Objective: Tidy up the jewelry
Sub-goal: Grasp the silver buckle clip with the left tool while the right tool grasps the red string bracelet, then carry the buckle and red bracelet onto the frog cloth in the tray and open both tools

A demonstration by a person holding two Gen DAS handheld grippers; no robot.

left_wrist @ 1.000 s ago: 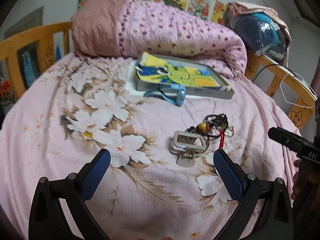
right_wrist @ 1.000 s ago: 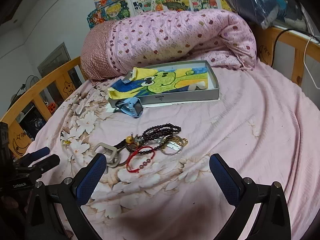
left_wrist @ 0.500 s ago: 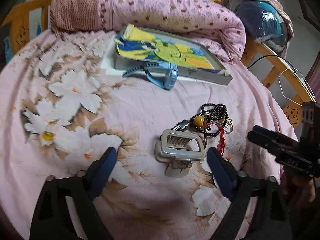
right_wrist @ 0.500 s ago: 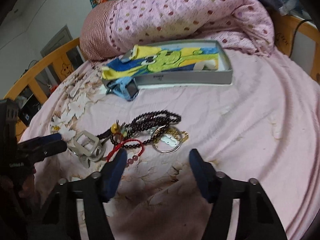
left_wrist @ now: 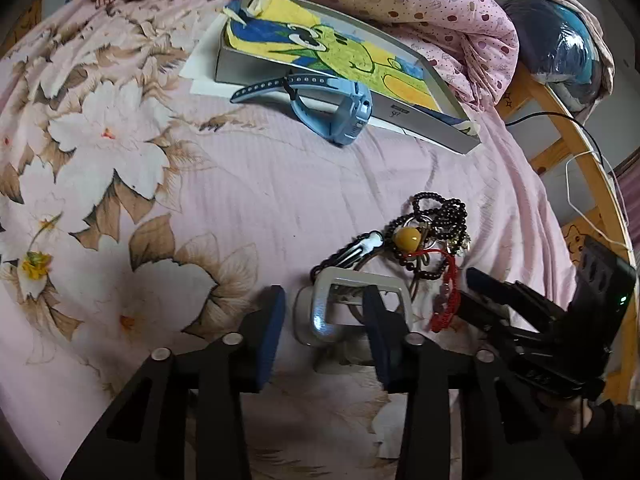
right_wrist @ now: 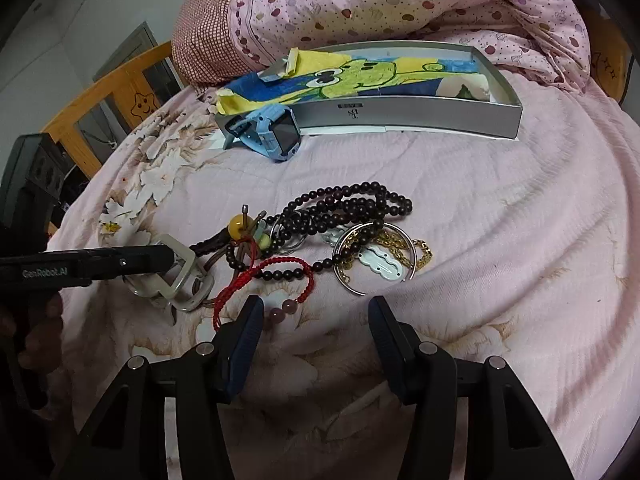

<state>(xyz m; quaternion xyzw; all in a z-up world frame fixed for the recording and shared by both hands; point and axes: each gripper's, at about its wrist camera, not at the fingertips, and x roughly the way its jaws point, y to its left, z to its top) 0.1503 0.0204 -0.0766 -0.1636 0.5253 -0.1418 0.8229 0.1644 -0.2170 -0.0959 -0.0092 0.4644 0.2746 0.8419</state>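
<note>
Left gripper (left_wrist: 323, 312) pitched steeply down, jaws closing, a pale metal frame (left_wrist: 352, 300) between the 2 blue pads, contact unclear. Right gripper (right_wrist: 316, 320) also angled down, jaws closing on empty space; its fingers show at the left camera's right edge.

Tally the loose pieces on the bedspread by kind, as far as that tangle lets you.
Blue watch: 1
Dark bead strand: 1 at least
Red cord bracelet: 1
Silver bangle: 1
Gold chain: 1
Metal buckle: 1
Total: 6 that I can separate; the tangle may hide more.
</note>
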